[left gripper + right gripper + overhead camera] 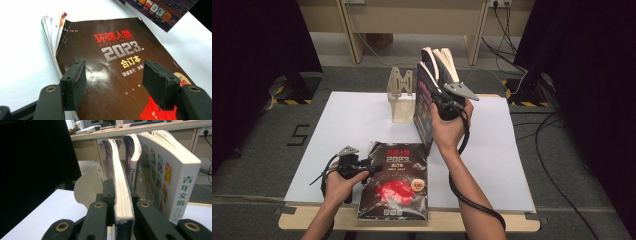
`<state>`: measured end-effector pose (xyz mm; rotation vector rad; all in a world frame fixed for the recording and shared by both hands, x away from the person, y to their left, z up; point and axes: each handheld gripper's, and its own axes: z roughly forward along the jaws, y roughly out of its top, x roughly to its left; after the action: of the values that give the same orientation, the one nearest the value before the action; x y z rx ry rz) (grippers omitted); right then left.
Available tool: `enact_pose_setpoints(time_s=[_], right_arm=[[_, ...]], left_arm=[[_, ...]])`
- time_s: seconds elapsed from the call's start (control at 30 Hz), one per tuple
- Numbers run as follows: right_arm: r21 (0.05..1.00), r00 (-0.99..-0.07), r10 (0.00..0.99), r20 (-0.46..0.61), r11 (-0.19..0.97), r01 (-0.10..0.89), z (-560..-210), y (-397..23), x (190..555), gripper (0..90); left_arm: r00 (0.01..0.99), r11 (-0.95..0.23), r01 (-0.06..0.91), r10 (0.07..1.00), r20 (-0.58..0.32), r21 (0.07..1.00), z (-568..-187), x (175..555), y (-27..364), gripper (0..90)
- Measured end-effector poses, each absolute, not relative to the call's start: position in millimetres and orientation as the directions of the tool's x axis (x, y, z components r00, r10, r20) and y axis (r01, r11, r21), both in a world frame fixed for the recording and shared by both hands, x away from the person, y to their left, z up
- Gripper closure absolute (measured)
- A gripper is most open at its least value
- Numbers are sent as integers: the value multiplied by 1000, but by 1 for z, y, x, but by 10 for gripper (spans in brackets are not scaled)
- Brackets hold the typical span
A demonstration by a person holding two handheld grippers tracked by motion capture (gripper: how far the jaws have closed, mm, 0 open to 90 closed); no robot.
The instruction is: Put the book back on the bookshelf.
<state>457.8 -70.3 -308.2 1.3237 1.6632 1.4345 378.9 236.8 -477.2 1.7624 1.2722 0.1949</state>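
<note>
My right gripper (443, 102) has its jaws clamped on the edge of a thin magazine (122, 202) that stands upright on the far part of the desk (512, 165). Its long axis is vertical, and it sits against the near-left face of the row of standing books (439, 60), by the pale bookend (401, 97). In the right gripper view a second slim volume and then the thick white book (172, 182) stand just to the right of it. My left gripper (357, 167) hovers at the left edge of the dark 2023 magazine (394, 182), which lies flat at the near edge of the desk with its long axis running near to far. Its jaws stand wide, one over the spine side and one over the cover, and I cannot tell whether they touch. That flat magazine is nearer my left hand, and I judge it goes into the row next. The standing magazine's foot is hidden behind my right hand.
</note>
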Motion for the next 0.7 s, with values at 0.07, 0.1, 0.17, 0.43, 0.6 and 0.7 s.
enact_pose_setpoints(time_s=[0.07, 0.1, 0.17, 0.43, 0.6, 0.7], right_arm=[[948, -353, 919, 177, -64, 311, -307, -69, 460, 846], [949, -353, 919, 178, -65, 310, -307, -69, 461, 847], [950, -357, 916, 182, -70, 305, -307, -68, 461, 846], [954, -364, 915, 176, -68, 291, -307, -63, 462, 847], [957, -353, 918, 180, -81, 278, -307, -65, 465, 846], [955, -345, 921, 183, -83, 285, -307, -66, 465, 846]], left_arm=[[449, -36, 667, 817, -362, 744, -477, 379, 238, 355], [449, -36, 667, 817, -362, 744, -477, 379, 238, 355], [449, -36, 668, 816, -364, 744, -476, 379, 239, 355], [446, -33, 667, 818, -363, 745, -477, 378, 241, 355], [447, -33, 667, 818, -363, 745, -476, 379, 241, 355], [445, -28, 660, 819, -361, 750, -473, 380, 242, 355]])
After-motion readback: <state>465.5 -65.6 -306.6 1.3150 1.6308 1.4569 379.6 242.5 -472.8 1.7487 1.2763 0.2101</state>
